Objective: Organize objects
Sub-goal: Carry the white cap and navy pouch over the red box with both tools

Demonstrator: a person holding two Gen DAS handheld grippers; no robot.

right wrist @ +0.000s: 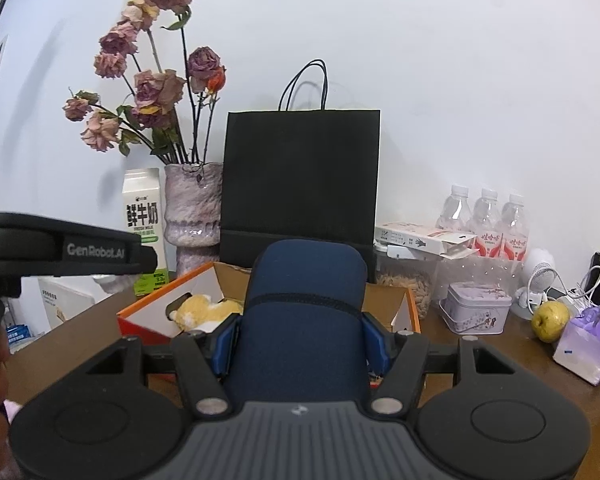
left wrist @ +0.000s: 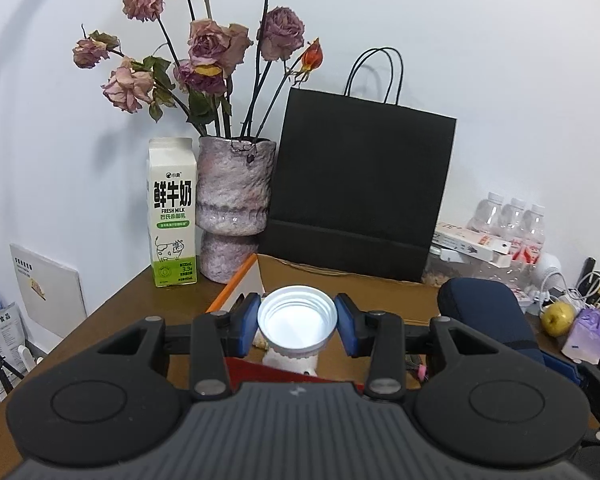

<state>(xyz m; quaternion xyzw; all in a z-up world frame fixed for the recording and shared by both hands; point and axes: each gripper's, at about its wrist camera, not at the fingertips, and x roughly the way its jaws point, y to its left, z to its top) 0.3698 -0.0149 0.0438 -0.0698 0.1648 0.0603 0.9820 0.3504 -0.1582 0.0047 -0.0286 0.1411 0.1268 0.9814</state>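
My left gripper (left wrist: 296, 320) is shut on a white plastic bottle with a ribbed cap (left wrist: 297, 316), held upright over the open orange-and-white cardboard box (left wrist: 236, 284). My right gripper (right wrist: 302, 336) is shut on a dark blue soft case (right wrist: 304, 304), held above the same box (right wrist: 152, 312). A yellow plush toy (right wrist: 204, 312) lies inside the box. The blue case also shows at the right of the left wrist view (left wrist: 484, 308). The left gripper's body shows at the left of the right wrist view (right wrist: 60, 252).
On the brown desk (left wrist: 148, 300): a milk carton (left wrist: 173, 212), a vase of dried roses (left wrist: 232, 200), a black paper bag (left wrist: 356, 184), water bottles (right wrist: 484, 220), a lilac tin (right wrist: 476, 308), a pear (right wrist: 550, 320), a purple pouch (right wrist: 588, 340), a small fan and cables (right wrist: 548, 276).
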